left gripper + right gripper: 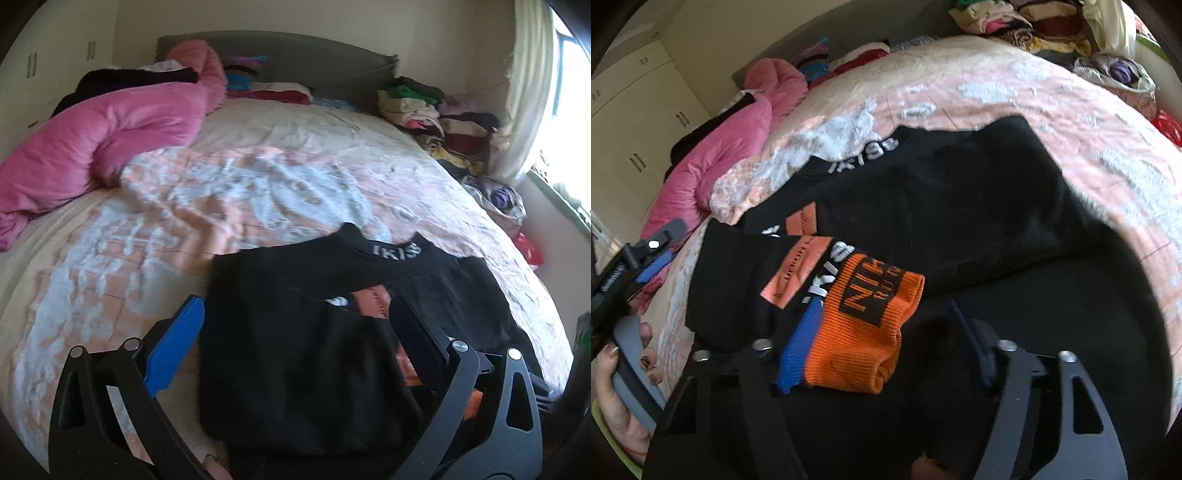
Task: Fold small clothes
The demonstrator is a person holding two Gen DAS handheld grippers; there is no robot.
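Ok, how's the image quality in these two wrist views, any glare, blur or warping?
Left wrist view: the window is blown out white, the bed bulges from fisheye, and the black sweater loses detail in shadow. Right wrist view: softer light, the sweater's right side is smeared, but the orange cuff is sharp.

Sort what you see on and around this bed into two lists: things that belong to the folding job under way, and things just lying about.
In the job:
- black sweater
- its orange cuff
- left gripper, jaws wide
- right gripper

Lying about:
- pink duvet
- clothes pile by the window
- folded items at the headboard
- red bag
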